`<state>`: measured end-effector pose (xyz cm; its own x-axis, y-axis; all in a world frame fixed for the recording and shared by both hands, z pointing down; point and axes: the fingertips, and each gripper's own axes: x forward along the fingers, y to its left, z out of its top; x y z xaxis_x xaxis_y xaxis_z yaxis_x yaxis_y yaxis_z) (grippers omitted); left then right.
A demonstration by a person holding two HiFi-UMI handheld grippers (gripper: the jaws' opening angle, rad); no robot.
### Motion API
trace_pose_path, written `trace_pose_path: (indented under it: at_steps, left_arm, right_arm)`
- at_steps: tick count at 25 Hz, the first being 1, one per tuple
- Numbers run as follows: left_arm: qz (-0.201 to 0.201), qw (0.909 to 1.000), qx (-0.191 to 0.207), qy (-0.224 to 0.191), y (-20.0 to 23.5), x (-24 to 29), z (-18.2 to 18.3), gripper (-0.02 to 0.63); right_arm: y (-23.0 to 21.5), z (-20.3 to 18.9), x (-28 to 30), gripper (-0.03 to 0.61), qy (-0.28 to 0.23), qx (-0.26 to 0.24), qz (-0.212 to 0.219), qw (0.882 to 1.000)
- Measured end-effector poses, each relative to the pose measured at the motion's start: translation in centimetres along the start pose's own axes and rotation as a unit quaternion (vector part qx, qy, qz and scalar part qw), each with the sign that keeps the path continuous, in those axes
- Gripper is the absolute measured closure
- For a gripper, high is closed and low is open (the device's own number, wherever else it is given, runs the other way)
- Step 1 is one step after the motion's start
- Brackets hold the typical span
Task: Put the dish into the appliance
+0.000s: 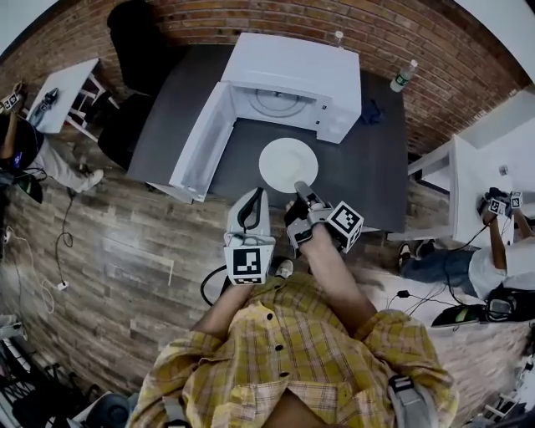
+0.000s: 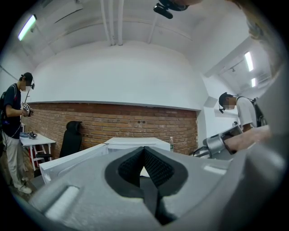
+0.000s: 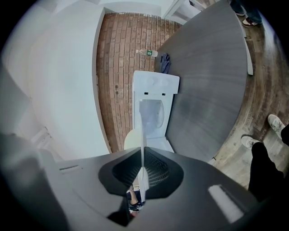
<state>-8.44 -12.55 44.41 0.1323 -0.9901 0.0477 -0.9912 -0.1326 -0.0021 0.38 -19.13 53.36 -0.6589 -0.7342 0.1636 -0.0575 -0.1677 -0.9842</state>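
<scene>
Left tongs (image 1: 256, 194) pressed shut, empty; right tongs (image 1: 299, 185), forearm outstretched, clamped on the dish (image 1: 281, 163) rim.

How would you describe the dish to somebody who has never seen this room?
Find the dark grey table by the brick wall, then the white microwave on it, with its door open. Just in front of that opening is the plate: round, plain white, the only dish there, with its near rim clamped by the right gripper.
</scene>
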Motion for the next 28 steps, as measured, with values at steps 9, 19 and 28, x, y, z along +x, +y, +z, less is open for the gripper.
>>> trace_pose_path:
  at_steps: [9, 19, 28]
  left_arm:
    - [-0.020, 0.9998, 0.006, 0.002, 3.8, 5.6, 0.7, 0.615]
    - [-0.041, 0.9990, 0.014, 0.012, 7.0, 10.2, 0.0, 0.615]
    - [-0.056, 0.9983, 0.013, 0.015, 8.4, 13.1, -0.1, 0.615]
  right_arm:
    - [0.0, 1.5, 6.1, 0.561, -0.013, 0.007, -0.009, 1.000]
    - [-1.1, 3.5, 12.0, 0.561, -0.037, 0.018, -0.011, 0.999]
    - [-2.4, 5.1, 15.5, 0.561, -0.055, 0.026, -0.018, 0.998]
